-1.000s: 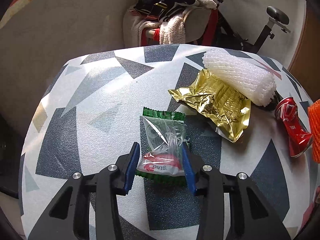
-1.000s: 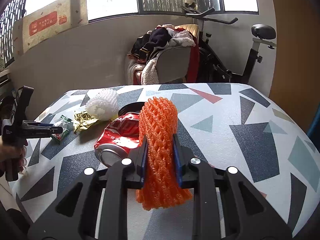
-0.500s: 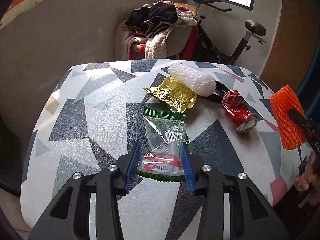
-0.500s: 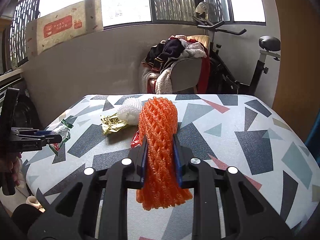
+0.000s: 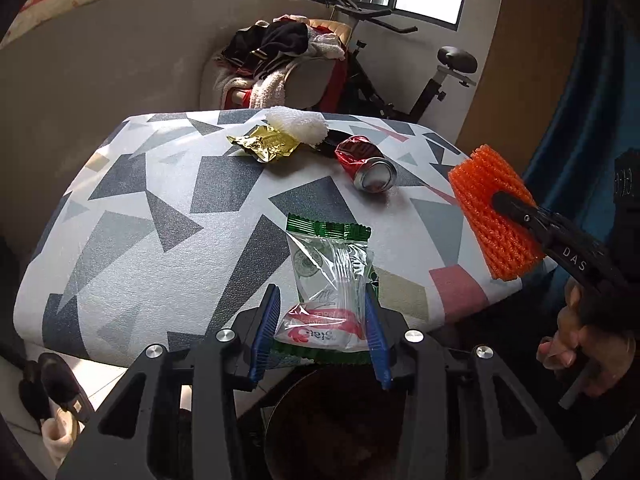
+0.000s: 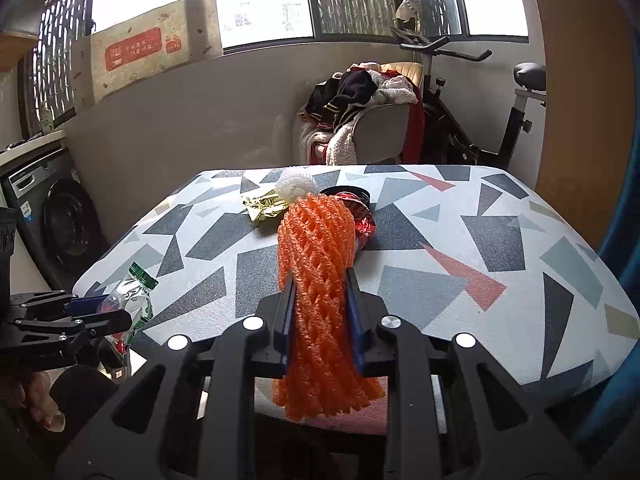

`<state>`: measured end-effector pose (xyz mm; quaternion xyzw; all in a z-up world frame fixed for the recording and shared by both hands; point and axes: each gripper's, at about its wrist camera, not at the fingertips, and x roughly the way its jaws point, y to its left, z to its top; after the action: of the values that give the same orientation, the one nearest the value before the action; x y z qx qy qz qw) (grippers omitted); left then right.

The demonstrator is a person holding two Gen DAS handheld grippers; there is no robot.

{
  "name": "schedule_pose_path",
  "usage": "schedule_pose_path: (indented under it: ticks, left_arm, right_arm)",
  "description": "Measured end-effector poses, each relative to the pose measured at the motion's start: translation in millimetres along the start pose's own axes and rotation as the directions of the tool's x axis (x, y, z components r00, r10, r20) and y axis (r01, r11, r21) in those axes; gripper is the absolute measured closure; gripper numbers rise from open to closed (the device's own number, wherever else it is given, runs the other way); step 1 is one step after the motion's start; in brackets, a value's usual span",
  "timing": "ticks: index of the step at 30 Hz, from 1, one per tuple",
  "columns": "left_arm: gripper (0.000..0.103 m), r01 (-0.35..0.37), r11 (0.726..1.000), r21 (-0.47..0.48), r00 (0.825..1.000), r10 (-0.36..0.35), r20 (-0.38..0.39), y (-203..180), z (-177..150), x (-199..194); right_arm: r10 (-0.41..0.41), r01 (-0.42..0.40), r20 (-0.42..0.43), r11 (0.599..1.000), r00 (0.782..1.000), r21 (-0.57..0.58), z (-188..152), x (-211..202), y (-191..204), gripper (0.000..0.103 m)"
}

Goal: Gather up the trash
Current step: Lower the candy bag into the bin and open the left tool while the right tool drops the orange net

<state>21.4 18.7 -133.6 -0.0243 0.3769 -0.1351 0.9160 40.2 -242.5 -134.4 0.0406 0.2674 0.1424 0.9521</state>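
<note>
both loads are lifted clear of the table (image 5: 168,216): left gripper (image 5: 322,338) jaws clamp the clear wrapper (image 5: 330,276), right gripper (image 6: 322,318) jaws squeeze the orange foam net (image 6: 316,264). next, judged: release both over the dark bin (image 5: 336,420) below the left jaws.

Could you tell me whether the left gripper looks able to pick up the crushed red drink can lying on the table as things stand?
Probably not yet: the left gripper is shut on a clear green-edged snack wrapper, so its jaws are occupied. The crushed red drink can itself lies unobstructed.

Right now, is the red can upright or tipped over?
Tipped. The can lies on its side on the table, dented, its round silver end facing the left wrist camera. Whether it is empty cannot be told.
</note>
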Motion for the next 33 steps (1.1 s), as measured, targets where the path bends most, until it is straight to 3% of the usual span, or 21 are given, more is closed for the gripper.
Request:
schedule_pose_path:
  ticks: [10, 21, 29, 33]
  left_arm:
    - [0.062, 0.055, 0.998, 0.005, 0.997, -0.055, -0.054, -24.1, -46.7, -16.7]
    - [0.054, 0.060, 0.997, 0.046, 0.996, -0.057, -0.073, -34.9, -57.3, -18.3]
    - [0.023, 0.006, 0.998, 0.058, 1.000, -0.005, -0.001, -34.1, -50.1, -31.2]
    - [0.013, -0.035, 0.999, 0.033, 0.999, 0.034, 0.029, -22.9, -45.2, -36.8]
  right_arm:
    - [0.026, -0.027, -0.028, 0.999, 0.999, -0.020, -20.9, -20.4, 11.8, 0.078]
    - [0.028, -0.031, -0.070, 0.998, 0.997, -0.045, -41.5, -26.3, 18.2, 0.078]
    - [0.031, -0.032, -0.111, 0.999, 0.993, -0.008, -54.3, -21.3, 18.4, 0.078]
    - [0.058, -0.058, -0.168, 0.998, 0.984, 0.000, -64.9, -12.5, 23.5, 0.078]
